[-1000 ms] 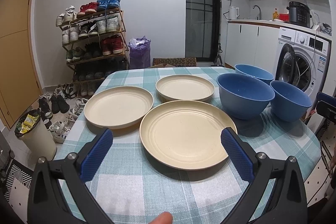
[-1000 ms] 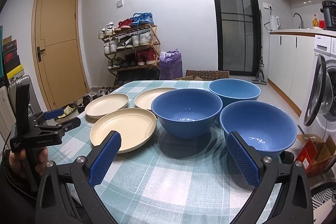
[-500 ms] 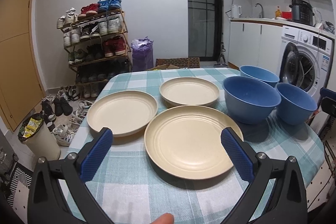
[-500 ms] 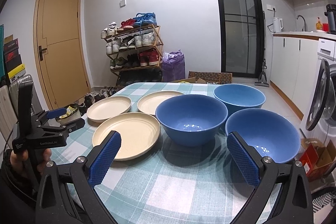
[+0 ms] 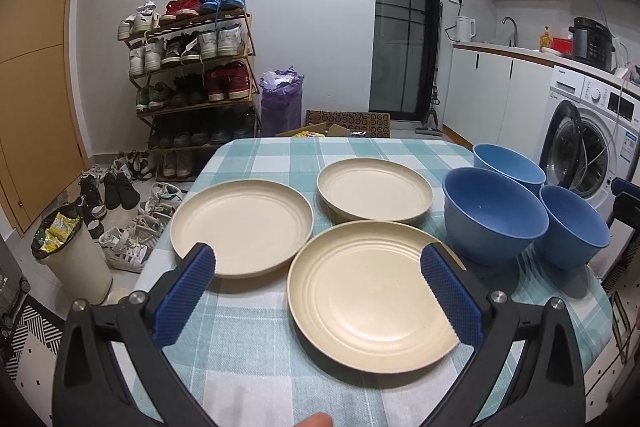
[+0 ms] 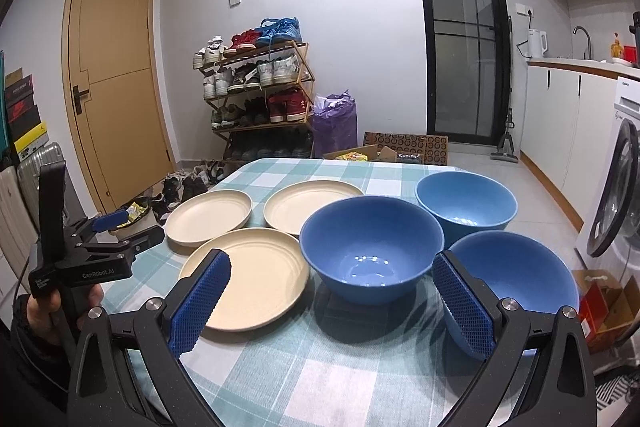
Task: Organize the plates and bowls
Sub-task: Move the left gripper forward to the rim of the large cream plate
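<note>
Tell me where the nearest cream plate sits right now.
In the left wrist view the nearest cream plate lies between the open jaws of the left gripper, beside the middle blue bowl.

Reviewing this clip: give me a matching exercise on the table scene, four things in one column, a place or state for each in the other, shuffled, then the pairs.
Things
1. nearest cream plate
2. left gripper
3. middle blue bowl
4. trash bin

Places or states
A. on the floor left of the table
B. open, holding nothing
C. between the plates and the other two bowls
D. closest to the table's near edge, in front of the left gripper

Pairs: 1-D, 2-B, 3-C, 4-A
</note>
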The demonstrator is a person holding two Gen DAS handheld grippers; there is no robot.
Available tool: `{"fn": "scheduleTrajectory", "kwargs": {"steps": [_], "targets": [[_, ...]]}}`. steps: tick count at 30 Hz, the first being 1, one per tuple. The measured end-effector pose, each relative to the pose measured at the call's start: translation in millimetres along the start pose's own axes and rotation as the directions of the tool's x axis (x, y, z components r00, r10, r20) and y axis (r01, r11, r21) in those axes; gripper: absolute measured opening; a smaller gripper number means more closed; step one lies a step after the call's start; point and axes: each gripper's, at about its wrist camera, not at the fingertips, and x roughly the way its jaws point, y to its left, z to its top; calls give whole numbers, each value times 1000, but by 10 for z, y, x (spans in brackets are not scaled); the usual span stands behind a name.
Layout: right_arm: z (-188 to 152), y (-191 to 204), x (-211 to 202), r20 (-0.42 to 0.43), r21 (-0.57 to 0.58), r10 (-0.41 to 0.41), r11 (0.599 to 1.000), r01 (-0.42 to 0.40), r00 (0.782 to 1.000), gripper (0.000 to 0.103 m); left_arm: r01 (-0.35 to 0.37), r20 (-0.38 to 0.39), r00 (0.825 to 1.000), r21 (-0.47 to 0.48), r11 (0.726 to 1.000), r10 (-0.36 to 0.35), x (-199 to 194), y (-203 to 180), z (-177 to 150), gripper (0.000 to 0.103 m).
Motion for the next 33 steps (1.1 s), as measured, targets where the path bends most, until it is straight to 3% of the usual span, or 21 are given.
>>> {"fn": "scheduleTrajectory", "kwargs": {"steps": [18, 33], "targets": [[641, 95, 119, 59, -43, 15, 999, -13, 998, 103, -39, -7, 999, -12, 999, 39, 295, 151, 427, 103], [999, -101, 542, -1, 13, 55, 998, -55, 999, 103, -18, -20, 1000, 25, 1000, 19, 591, -68, 700, 103]]}}
